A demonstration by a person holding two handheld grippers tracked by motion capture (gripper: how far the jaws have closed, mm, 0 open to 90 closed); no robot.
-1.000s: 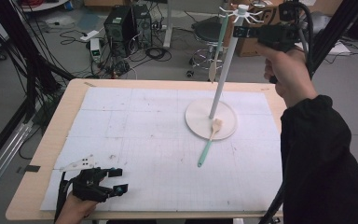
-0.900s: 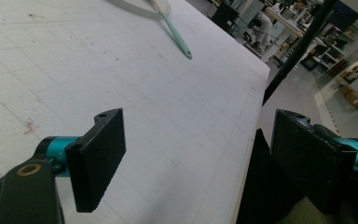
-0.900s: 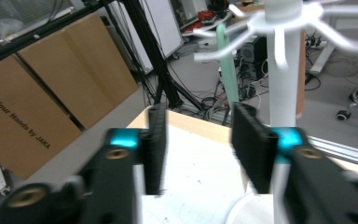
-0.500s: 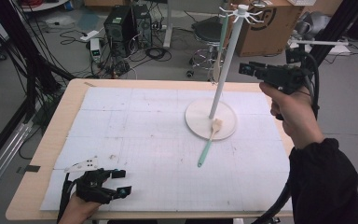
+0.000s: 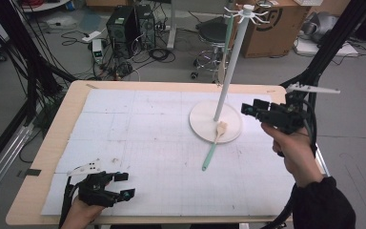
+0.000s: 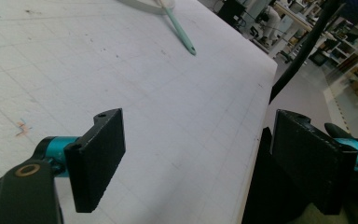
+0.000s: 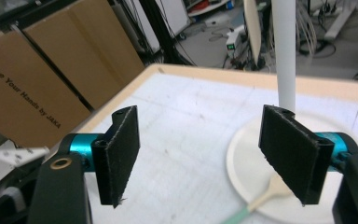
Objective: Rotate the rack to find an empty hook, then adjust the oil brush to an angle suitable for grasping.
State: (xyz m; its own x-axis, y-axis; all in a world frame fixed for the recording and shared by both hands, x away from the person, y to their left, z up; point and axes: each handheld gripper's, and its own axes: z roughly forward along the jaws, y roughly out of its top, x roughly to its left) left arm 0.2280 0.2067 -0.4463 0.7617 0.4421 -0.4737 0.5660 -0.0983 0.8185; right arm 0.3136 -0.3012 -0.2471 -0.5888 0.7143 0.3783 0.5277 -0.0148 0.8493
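Observation:
A white rack stands on the paper-covered table, with a tall pole [image 5: 228,67] [image 7: 284,51] and a round base [image 5: 198,125] [image 7: 242,158]. One spatula with a green handle [image 5: 210,153] [image 6: 181,33] lies with its beige head [image 5: 220,128] [image 7: 275,185] on the base. A second utensil [image 5: 222,67] hangs from the hooks at the top. My right gripper [image 5: 250,109] [image 7: 205,154] hovers just right of the base and points at it. Its jaws have just been opening and hold nothing. My left gripper [image 5: 126,185] [image 6: 205,163] rests open at the table's front left.
Beyond the far edge the floor holds a computer tower [image 5: 124,24], a stool [image 5: 212,36], a cardboard box [image 5: 271,28] and cables. Black frame poles [image 5: 336,43] rise at the right. The table's right edge [image 6: 256,140] lies close to my left gripper's far jaw.
My right gripper has come down from the hooks at the top of the rack to beside its base, and its jaws have spread. The left gripper has stayed put.

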